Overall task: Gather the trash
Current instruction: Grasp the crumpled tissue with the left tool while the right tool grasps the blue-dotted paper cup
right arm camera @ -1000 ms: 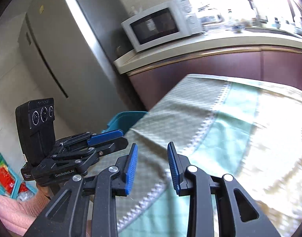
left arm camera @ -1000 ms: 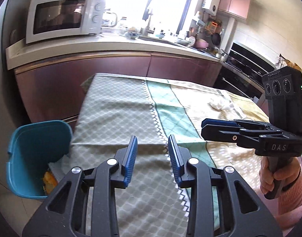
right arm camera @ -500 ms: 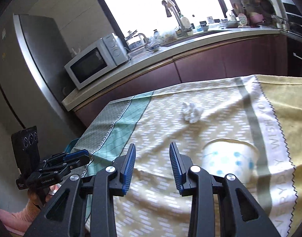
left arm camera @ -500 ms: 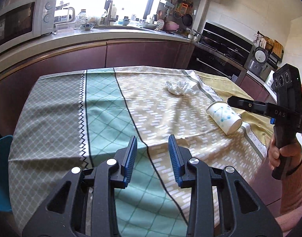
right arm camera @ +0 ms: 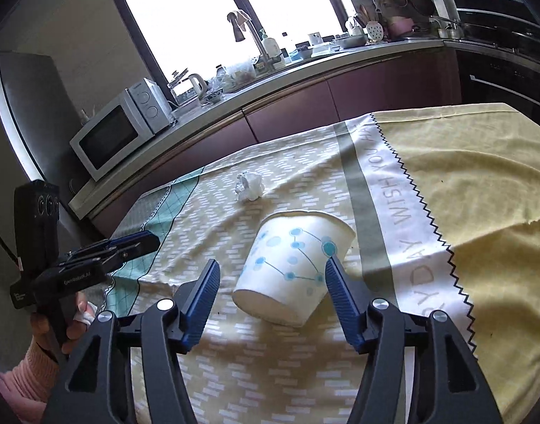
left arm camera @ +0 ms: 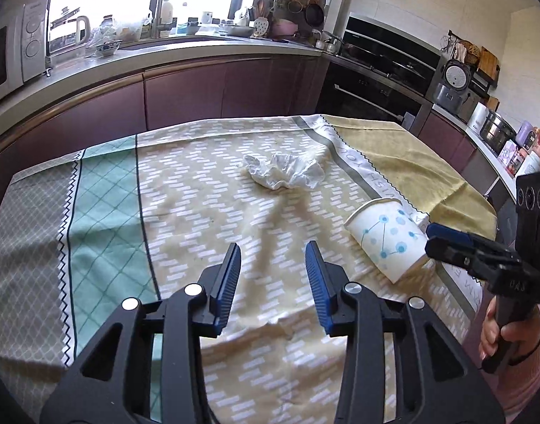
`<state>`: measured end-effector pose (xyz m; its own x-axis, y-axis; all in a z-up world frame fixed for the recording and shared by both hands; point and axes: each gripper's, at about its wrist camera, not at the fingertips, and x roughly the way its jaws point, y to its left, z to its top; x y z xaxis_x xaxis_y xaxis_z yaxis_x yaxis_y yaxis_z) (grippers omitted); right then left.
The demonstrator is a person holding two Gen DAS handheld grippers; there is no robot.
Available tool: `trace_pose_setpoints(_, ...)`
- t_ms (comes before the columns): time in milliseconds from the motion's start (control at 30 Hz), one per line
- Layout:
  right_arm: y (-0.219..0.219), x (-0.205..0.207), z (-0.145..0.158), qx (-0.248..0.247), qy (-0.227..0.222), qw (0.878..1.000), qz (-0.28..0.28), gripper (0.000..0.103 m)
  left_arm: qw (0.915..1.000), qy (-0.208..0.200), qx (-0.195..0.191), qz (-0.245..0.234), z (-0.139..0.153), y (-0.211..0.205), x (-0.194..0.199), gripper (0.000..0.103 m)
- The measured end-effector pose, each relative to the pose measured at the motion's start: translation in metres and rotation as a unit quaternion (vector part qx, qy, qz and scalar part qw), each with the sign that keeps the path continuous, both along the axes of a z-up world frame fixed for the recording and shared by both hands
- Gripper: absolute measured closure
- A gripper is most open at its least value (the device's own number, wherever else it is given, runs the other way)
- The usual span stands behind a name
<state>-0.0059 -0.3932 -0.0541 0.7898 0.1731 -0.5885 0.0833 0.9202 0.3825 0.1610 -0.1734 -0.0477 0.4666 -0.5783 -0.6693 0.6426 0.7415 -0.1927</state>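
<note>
I am working in a home kitchen. Along the wall I see a long countertop [right arm camera: 305, 81] over dark red cabinets [left arm camera: 185, 95], with a white microwave [right arm camera: 118, 130], an electric kettle [right arm camera: 194, 86] and a sink faucet [right arm camera: 245, 31] below a bright window [right arm camera: 206, 10]. A built-in oven [left arm camera: 376, 67] and a rice cooker [left arm camera: 453, 84] stand further along. Pans and utensils hang on the wall. A patterned tablecloth [left arm camera: 199, 190] covers the table.

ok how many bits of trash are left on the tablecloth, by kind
paper cup, lying on its side: 1
crumpled tissue: 1
total: 2
</note>
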Motion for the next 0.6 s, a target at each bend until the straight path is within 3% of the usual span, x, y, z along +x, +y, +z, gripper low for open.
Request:
trace_pose_setpoints(167,0.0,0.0,-0.013,0.016,0.008,1.0,-0.007,0.032,0.9999,0.009,0.007,-0.002,-0.003,-0.034,0.02,0.058)
trace_pose_setpoints(600,-0.001,0.008,-0.019,0.031,0.006,0.999,-0.005,0.031,0.9995,0.014,0.029,0.008,-0.002,-0.099,0.071,0.045)
